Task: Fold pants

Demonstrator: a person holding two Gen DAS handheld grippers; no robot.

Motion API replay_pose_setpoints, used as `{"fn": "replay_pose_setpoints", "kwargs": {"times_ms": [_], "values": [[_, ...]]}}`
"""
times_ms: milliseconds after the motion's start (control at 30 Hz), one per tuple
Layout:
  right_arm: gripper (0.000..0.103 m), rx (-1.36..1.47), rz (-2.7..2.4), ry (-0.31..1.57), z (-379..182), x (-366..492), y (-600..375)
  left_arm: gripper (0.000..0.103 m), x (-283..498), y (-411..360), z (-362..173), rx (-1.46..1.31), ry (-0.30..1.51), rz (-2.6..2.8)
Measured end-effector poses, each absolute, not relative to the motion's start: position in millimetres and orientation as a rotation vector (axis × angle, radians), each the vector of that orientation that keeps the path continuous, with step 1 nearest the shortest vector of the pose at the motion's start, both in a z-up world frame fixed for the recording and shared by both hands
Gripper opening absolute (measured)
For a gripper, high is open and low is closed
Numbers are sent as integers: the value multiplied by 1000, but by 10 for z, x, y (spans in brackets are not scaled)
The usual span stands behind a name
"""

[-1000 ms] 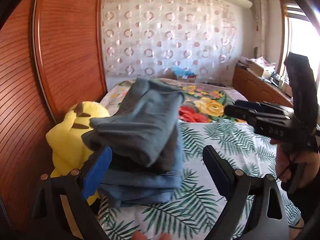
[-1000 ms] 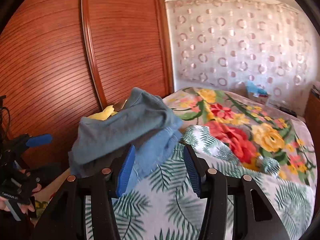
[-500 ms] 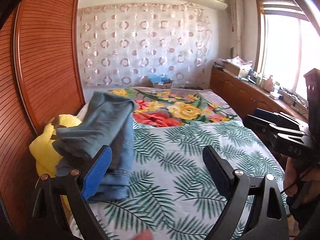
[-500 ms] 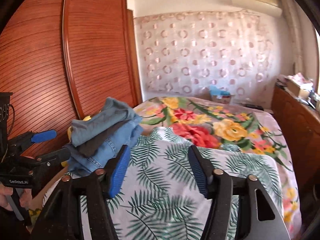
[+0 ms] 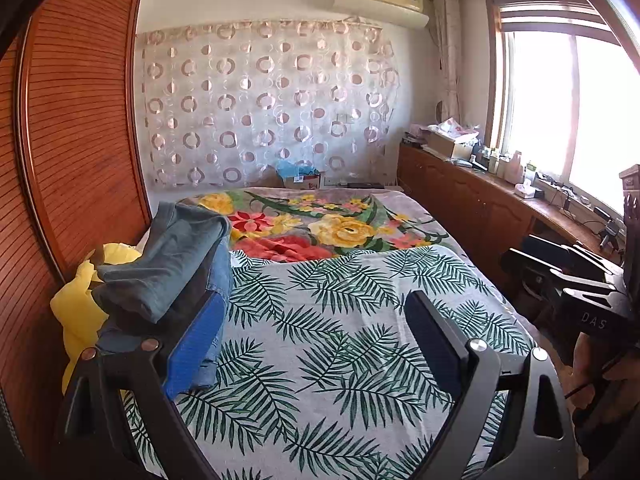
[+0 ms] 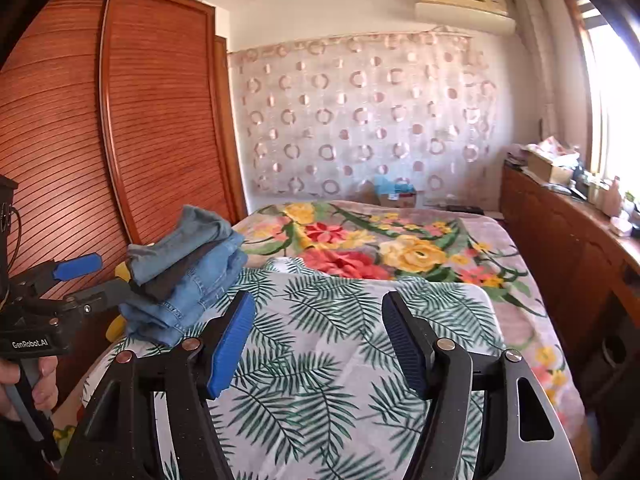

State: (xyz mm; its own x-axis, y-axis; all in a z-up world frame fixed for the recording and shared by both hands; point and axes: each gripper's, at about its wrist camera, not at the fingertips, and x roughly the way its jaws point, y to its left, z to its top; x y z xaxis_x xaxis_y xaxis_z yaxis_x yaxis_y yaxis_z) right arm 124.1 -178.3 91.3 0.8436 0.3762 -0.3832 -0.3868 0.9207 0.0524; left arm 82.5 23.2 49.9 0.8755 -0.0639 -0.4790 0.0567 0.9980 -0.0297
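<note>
A stack of folded pants (image 5: 172,272), grey-blue on top and blue denim below, lies at the left edge of the bed; it also shows in the right wrist view (image 6: 188,268). My left gripper (image 5: 316,344) is open and empty, held back over the palm-leaf sheet (image 5: 340,320), its left finger beside the stack. My right gripper (image 6: 320,340) is open and empty over the same sheet (image 6: 320,360), to the right of the stack. Each gripper shows at the edge of the other's view.
A yellow plush toy (image 5: 80,304) lies behind the stack against the wooden wardrobe (image 5: 72,140). A floral blanket (image 5: 320,224) covers the far half of the bed. A wooden cabinet (image 5: 480,208) with clutter runs along the right wall under the window.
Both grippers have pulled back and away from the pants stack, which now looks smaller and farther. More of the room and the bed has come into view.
</note>
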Motion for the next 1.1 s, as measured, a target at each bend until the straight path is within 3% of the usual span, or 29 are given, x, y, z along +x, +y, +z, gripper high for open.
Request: {"fn": "replay_pose_setpoints", "kwargs": {"times_ms": [633, 1100], "values": [[73, -3, 284, 297, 1032, 245, -1803, 92, 415, -66, 850, 15, 400, -72], [73, 0, 284, 294, 885, 281, -1804, 92, 341, 51, 804, 11, 399, -27]]}}
